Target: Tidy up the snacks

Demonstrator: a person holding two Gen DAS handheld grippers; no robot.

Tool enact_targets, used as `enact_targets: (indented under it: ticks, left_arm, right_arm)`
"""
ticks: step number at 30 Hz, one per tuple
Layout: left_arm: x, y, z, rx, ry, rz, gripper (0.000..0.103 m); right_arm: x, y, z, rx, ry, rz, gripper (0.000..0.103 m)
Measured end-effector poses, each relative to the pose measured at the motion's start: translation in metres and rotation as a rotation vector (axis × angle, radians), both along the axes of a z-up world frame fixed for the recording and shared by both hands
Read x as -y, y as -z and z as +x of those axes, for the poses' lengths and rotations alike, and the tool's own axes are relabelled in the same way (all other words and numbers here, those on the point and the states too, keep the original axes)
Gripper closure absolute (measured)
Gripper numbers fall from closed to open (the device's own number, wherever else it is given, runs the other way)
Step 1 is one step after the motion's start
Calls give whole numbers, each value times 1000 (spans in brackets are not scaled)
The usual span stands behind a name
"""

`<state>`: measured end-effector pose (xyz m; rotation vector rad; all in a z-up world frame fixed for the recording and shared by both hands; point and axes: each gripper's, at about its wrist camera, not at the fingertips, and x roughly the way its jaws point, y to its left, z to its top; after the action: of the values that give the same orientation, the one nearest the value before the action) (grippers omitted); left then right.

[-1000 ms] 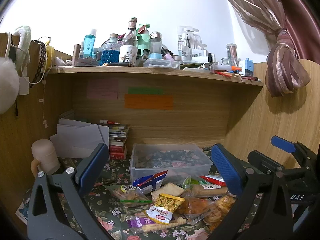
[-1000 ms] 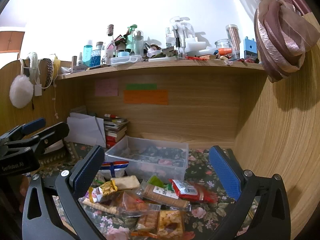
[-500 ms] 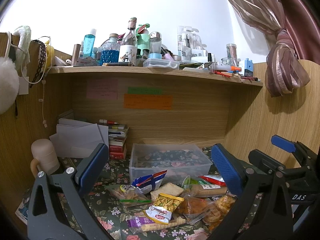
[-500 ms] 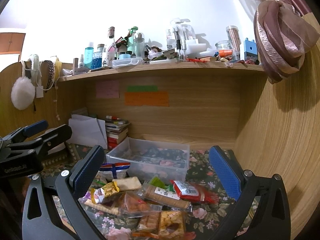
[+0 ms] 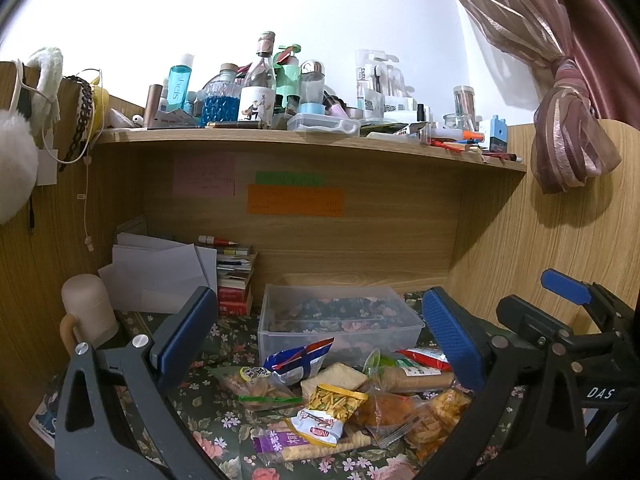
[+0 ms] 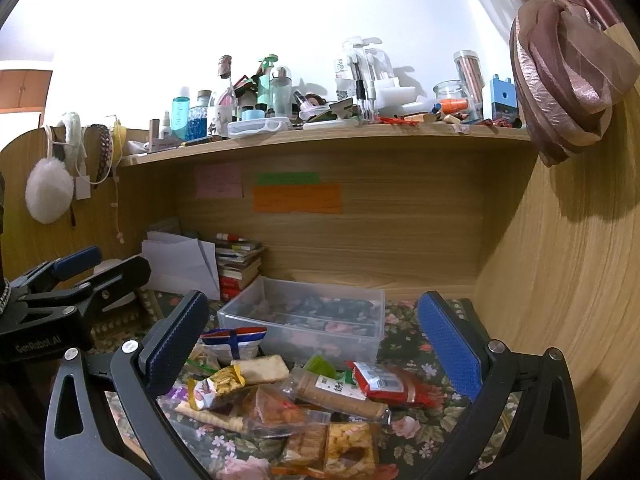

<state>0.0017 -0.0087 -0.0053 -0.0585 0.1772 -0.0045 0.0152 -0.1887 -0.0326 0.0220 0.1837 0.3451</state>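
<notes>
Snacks (image 5: 340, 396) are lying heaped on the floral cloth (image 5: 208, 412) before a clear bin (image 5: 340, 316); both grippers (image 5: 316, 336) (image 6: 312, 340) are hovering, fingers spread wide.

snack packets (image 5: 340, 392) — loose heap on floral cloth | clear bin (image 5: 338, 320) — just behind

Glossy, crinkled plastic snack wrappers (image 5: 332, 408) lie on matt floral cloth (image 5: 208, 412). At twelve o'clock stands a clear, smooth plastic bin (image 5: 340, 320); behind it, wood-grain desk panels (image 5: 360, 252) with a satin finish, paper notes (image 5: 294, 200) stuck on.
</notes>
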Motion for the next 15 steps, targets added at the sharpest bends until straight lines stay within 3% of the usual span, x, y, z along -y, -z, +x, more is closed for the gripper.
enact_targets:
  ticks: [15]
  left_arm:
    - [-2, -1, 0, -1, 1, -4, 0]
  right_arm:
    - [0, 0, 0, 1, 2, 5, 0]
